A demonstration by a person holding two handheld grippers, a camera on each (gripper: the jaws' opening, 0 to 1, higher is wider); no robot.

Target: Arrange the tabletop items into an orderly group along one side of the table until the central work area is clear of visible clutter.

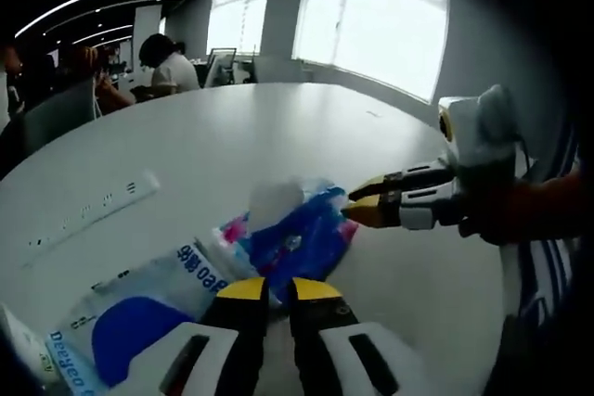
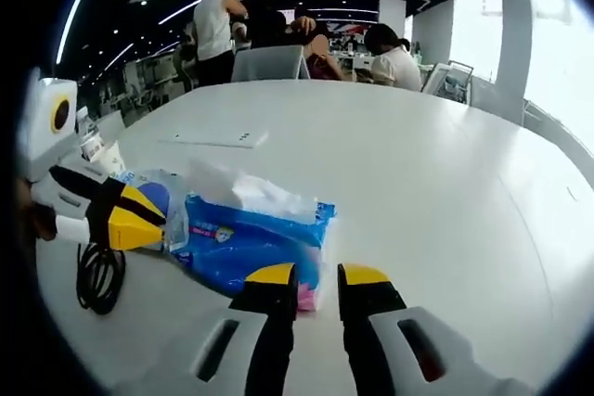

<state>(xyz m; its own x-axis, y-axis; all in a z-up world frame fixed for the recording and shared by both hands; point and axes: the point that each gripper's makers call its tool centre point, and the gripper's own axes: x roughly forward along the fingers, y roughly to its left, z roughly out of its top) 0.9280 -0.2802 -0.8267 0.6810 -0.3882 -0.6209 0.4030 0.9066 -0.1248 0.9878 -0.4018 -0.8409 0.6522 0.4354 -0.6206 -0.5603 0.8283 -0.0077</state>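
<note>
My left claw [image 1: 277,288], jaws nearly pressed together and holding nothing, points at the blue tissue pack [image 1: 302,238] lying straight ahead on the white desk [image 1: 241,127]. My right claw [image 2: 317,275], equally narrow and empty, faces the pack's opposite end; its long axis runs between them. Beside the pack: a flat blue-and-white pouch [image 1: 139,308], a white power strip [image 1: 93,206], a black cable coil [image 2: 97,280].

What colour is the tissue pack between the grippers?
Blue tissue pack, with some pink at one end; clearest in the right gripper view.
</note>
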